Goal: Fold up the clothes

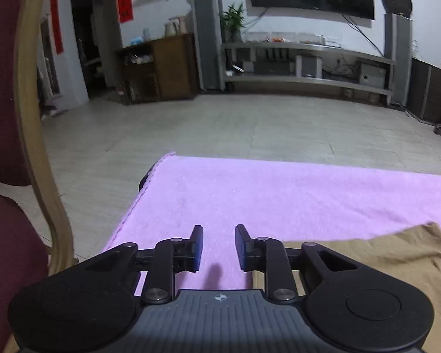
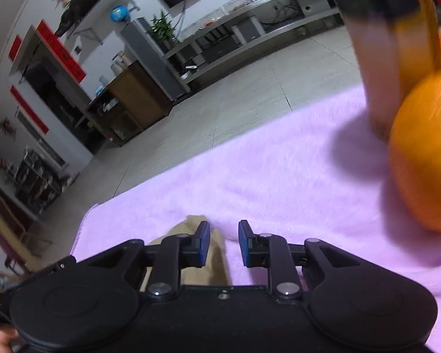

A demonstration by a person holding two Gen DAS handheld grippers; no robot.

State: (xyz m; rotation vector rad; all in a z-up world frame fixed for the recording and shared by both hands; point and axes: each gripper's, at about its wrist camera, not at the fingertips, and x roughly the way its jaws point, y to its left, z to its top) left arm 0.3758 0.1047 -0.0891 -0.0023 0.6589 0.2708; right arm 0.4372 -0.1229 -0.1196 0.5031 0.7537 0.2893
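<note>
A tan garment (image 1: 367, 264) lies crumpled on the pink towel (image 1: 279, 194) that covers the table, at the lower right of the left wrist view. My left gripper (image 1: 219, 234) hovers over bare towel just left of the garment's edge, its jaws apart with nothing between them. In the right wrist view a corner of the tan garment (image 2: 188, 226) pokes out under the left finger. My right gripper (image 2: 224, 228) stands open above that corner and the pink towel (image 2: 279, 176), and its pads press on nothing.
A maroon chair with a tan curved frame (image 1: 29, 123) stands close on the left. A blurred orange rounded thing (image 2: 426, 153) and a person's forearm (image 2: 376, 73) are over the towel at the right. Tiled floor (image 1: 220, 123) lies beyond the table's far edge.
</note>
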